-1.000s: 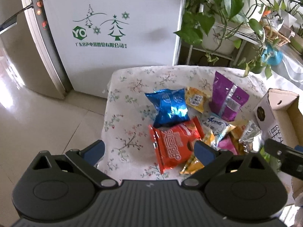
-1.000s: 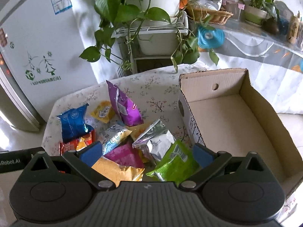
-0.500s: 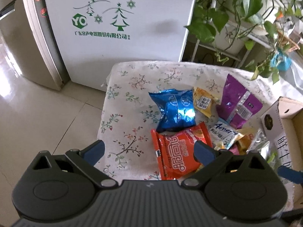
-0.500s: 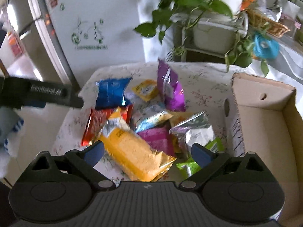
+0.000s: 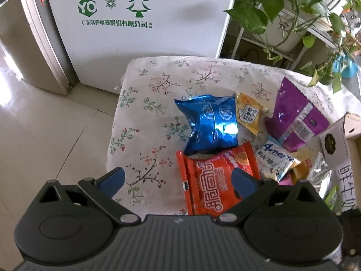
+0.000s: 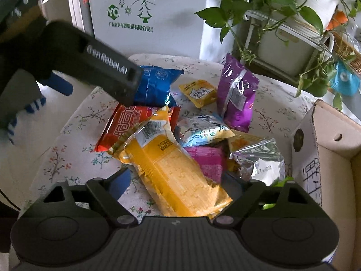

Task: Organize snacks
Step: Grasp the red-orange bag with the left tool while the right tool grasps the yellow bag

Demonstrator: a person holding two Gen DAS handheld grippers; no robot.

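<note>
Two hand-held grippers gape unloaded (right (image 6: 178,185) narrowing astride the yellow packet (image 6: 171,169)); bare tablecloth (image 5: 144,122) left.

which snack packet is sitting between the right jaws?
The long yellow packet. It lies lengthwise between the open jaws of the right gripper, which have just been closing; the pink packet and silver packet lie off to its side.
</note>
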